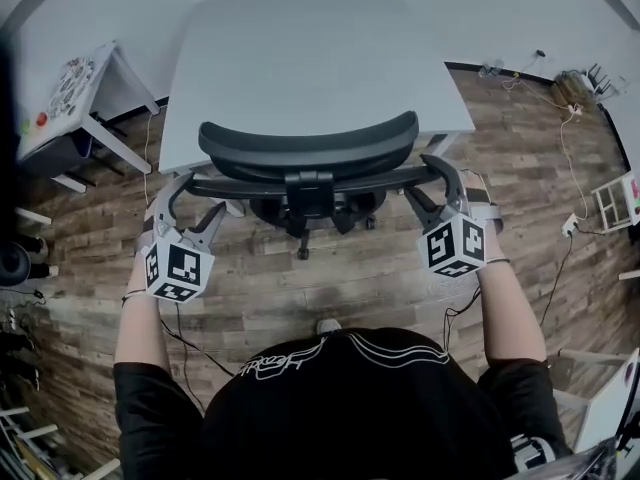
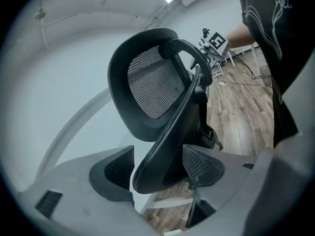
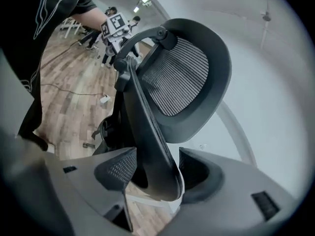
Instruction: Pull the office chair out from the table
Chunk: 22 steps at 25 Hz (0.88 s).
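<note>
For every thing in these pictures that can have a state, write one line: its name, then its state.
office chair, upright, pushed in at the table, not yet pulled out
left gripper, open, jaws either side of the left armrest, not clamped
right gripper, open, jaws either side of the right armrest, not clamped

Head view steeply down, gripper views close, opposite sides, sharing chair (image 1: pixel 308 148)
</note>
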Each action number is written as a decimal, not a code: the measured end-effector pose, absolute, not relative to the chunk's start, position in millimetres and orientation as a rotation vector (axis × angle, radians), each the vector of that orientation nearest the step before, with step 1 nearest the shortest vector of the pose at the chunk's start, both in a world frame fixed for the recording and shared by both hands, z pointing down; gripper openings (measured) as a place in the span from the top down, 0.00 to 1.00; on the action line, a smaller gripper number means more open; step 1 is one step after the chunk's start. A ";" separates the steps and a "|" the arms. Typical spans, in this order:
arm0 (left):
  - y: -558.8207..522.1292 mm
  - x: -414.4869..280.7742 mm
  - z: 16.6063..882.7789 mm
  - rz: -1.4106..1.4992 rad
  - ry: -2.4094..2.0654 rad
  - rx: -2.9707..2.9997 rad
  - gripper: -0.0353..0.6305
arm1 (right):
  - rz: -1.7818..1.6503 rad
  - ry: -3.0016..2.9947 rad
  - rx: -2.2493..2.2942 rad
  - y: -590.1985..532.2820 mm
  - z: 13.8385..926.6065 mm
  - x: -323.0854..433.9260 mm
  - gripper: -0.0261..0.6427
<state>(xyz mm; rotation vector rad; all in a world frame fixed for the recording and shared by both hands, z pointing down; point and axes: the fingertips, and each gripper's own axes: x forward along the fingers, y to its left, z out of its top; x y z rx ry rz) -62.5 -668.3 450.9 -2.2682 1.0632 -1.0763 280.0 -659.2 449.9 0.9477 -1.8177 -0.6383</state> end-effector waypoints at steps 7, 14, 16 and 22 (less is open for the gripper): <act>-682.2 -61.0 464.4 -1.201 0.956 -2.131 0.52 | -0.691 -1.795 0.944 -668.9 455.6 282.9 0.56; -692.0 -61.4 472.8 -1.237 0.924 -2.019 0.54 | -0.671 -1.791 0.935 -670.4 456.5 283.7 0.56; -695.0 -61.4 470.4 -1.224 0.933 -1.977 0.60 | -0.671 -1.768 0.926 -671.2 456.5 285.3 0.57; -694.6 -63.6 473.2 -1.288 0.942 -1.973 0.62 | -0.633 -1.729 0.902 -671.6 459.0 286.3 0.59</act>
